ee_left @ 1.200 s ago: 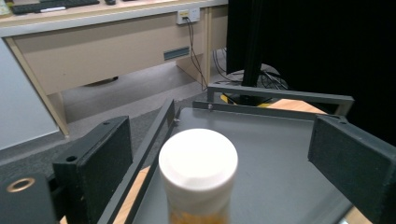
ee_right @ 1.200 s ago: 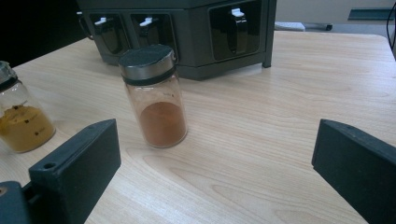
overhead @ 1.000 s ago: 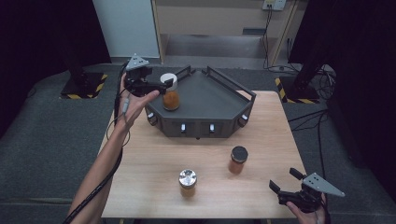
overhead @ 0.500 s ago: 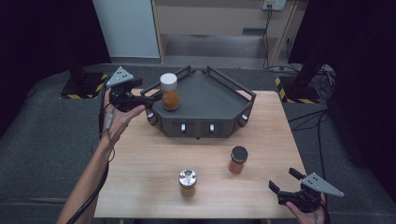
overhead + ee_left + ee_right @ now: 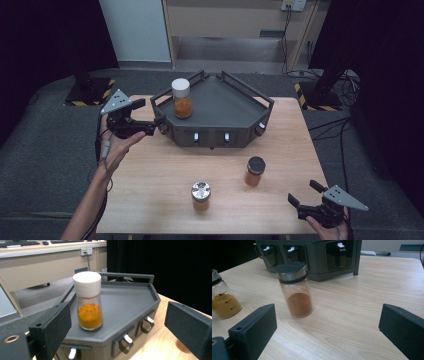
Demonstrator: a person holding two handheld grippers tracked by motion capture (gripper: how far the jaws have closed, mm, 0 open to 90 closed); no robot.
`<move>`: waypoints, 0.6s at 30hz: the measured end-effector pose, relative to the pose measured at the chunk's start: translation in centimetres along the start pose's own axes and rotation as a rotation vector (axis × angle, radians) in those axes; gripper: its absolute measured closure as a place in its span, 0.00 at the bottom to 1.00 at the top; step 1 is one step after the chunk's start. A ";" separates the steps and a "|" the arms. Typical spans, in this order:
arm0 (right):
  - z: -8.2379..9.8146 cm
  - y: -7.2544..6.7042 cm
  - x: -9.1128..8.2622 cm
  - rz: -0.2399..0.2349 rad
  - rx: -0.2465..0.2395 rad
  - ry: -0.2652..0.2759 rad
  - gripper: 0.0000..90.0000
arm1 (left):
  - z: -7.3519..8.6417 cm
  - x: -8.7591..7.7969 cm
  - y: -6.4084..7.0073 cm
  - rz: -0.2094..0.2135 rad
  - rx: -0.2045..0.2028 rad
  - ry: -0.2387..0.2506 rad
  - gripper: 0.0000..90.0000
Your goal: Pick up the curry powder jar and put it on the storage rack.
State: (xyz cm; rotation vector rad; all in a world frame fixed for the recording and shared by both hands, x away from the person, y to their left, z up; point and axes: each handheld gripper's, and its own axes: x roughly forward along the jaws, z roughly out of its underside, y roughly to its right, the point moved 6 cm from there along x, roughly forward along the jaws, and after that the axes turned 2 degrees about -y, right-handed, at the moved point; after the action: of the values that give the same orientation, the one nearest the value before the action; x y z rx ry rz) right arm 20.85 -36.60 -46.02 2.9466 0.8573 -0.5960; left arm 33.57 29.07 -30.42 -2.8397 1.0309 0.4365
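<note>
There are three little jars. One jar (image 5: 181,98) has a white lid and orange powder — it stands on the tray. One jar (image 5: 255,171) has a black lid and red-brown powder. One jar (image 5: 200,195) has a shiny silver lid and yellow powder. Those two stand on the table.

There is one dark tray (image 5: 235,102) — and one wooden table (image 5: 150,175). The tray front has three small handles. There are two grippers, the left gripper (image 5: 159,123) and the right gripper (image 5: 301,193).
</note>
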 end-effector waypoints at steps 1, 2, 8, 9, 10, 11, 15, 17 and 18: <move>0.0 0.0 0.0 0.000 -0.002 0.000 0.02 | 0.3 -0.3 0.1 0.008 -0.004 0.005 0.07; 0.0 0.0 0.0 0.000 -0.003 -0.001 0.02 | 0.6 -0.5 0.1 0.015 -0.006 0.011 0.07; 0.0 0.0 0.0 0.003 -0.005 -0.001 0.02 | 2.1 -1.9 0.6 0.030 -0.008 0.021 0.07; 0.0 0.0 0.0 0.002 -0.005 0.000 0.02 | 2.3 -2.2 0.7 0.028 -0.005 0.023 0.07; 0.0 0.0 0.0 0.002 -0.005 0.000 0.02 | 2.6 -2.4 0.8 0.032 -0.006 0.025 0.07; 0.0 -0.1 0.0 0.003 -0.004 -0.001 0.02 | 2.8 -2.6 0.9 0.033 -0.004 0.024 0.07; 0.0 -0.1 0.0 0.004 -0.003 0.000 0.02 | 3.9 -3.3 1.2 0.036 -0.003 0.018 0.07; 0.0 -0.1 0.0 0.004 -0.004 -0.001 0.02 | 4.4 -3.6 1.5 0.030 0.002 0.014 0.07; 0.0 -0.1 0.0 0.003 -0.003 0.000 0.02 | 4.7 -3.7 1.5 0.029 0.004 0.013 0.08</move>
State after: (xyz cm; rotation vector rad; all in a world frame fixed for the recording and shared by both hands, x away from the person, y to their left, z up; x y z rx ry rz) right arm 20.78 -36.53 -45.98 2.9441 0.8528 -0.5943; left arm 28.75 31.02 -33.75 -2.8312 1.0752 0.4178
